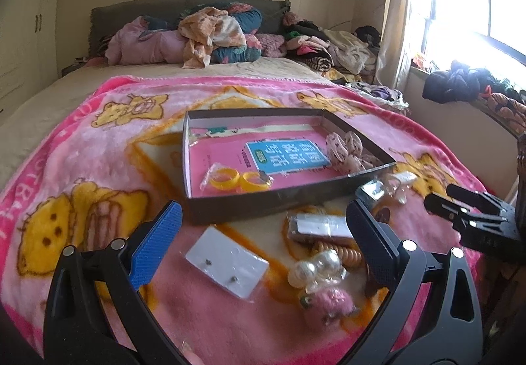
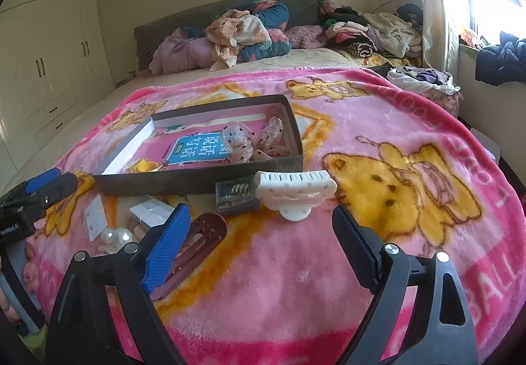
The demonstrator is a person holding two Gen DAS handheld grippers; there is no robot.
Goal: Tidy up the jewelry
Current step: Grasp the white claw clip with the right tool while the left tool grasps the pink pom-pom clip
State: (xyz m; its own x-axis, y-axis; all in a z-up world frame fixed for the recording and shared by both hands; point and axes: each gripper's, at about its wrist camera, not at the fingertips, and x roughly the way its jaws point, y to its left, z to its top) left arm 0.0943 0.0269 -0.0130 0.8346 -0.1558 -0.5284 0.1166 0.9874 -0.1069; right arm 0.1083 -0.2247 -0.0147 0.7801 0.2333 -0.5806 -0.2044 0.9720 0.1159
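A shallow dark box (image 1: pixel 263 202) lies on the pink blanket (image 1: pixel 82 148); it holds yellow rings (image 1: pixel 240 180) and a spotted hair bow (image 1: pixel 348 148). In front of it lie an earring card (image 1: pixel 227 261), a pearl piece (image 1: pixel 315 269), a pink fuzzy charm (image 1: pixel 328 302) and a silver packet (image 1: pixel 317 227). My left gripper (image 1: pixel 263 227) is open and empty above these. My right gripper (image 2: pixel 259 227) is open and empty near a white claw clip (image 2: pixel 294 192), a brown snap clip (image 2: pixel 194 250) and a small dark case (image 2: pixel 235 195). The box (image 2: pixel 197 179) also shows there.
Piled clothes and bedding (image 1: pixel 213 36) lie at the head of the bed. More clothes (image 2: pixel 424 82) lie by the window on the right. A wardrobe (image 2: pixel 49 52) stands at the left. The right gripper shows in the left view (image 1: pixel 473 213).
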